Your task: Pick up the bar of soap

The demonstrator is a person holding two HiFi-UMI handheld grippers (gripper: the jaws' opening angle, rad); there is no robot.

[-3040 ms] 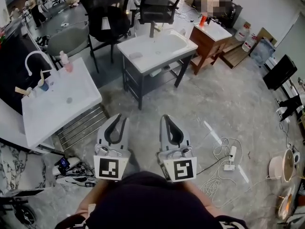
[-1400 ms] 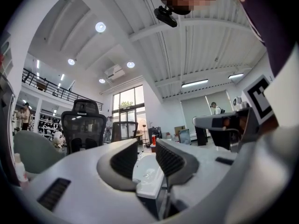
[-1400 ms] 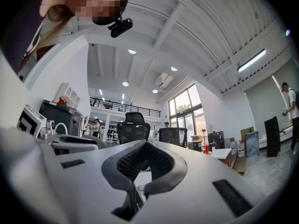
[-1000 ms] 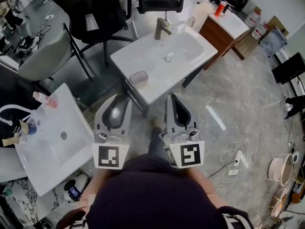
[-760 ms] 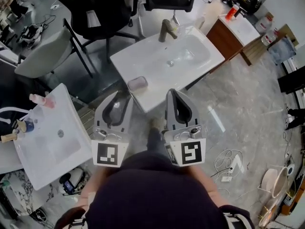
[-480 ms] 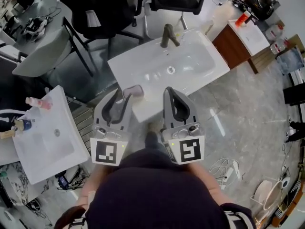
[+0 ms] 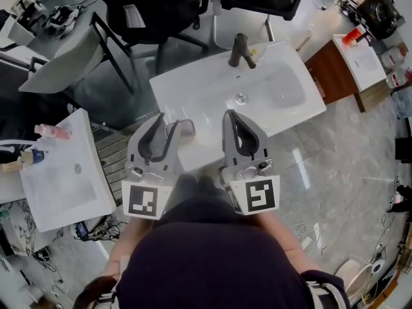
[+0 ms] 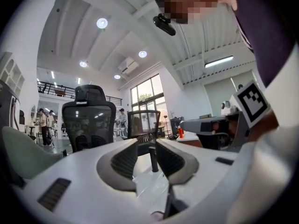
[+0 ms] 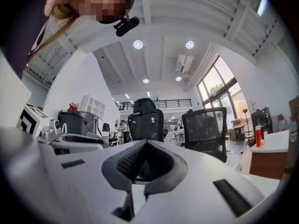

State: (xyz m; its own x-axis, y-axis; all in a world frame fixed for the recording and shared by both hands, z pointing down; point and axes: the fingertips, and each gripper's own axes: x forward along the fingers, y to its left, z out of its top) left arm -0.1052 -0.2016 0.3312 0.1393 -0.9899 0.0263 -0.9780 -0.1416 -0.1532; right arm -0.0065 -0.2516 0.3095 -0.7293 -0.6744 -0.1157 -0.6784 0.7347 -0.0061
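In the head view a pale pink bar of soap (image 7: 187,129) lies on the front left corner of a white sink top (image 7: 212,89) with a dark faucet (image 7: 239,49). My left gripper (image 7: 167,121) hovers at that corner, jaws open, its right finger just left of the soap and hiding part of it. Nothing sits between its pads. In the left gripper view the left gripper (image 8: 148,143) shows a gap with the faucet (image 8: 153,158) seen through it. My right gripper (image 7: 228,113) is over the sink's front edge, shut and empty; its tips (image 9: 145,143) meet.
A second white sink (image 7: 58,172) with small bottles stands at the left. Black office chairs (image 7: 148,11) are behind the sink. A wooden cabinet (image 7: 341,69) stands at the right. Cables lie on the grey floor (image 7: 360,192).
The person has stepped up to the sink, so it now lies right under the grippers. The left gripper has come beside the soap. Jaw states look unchanged.
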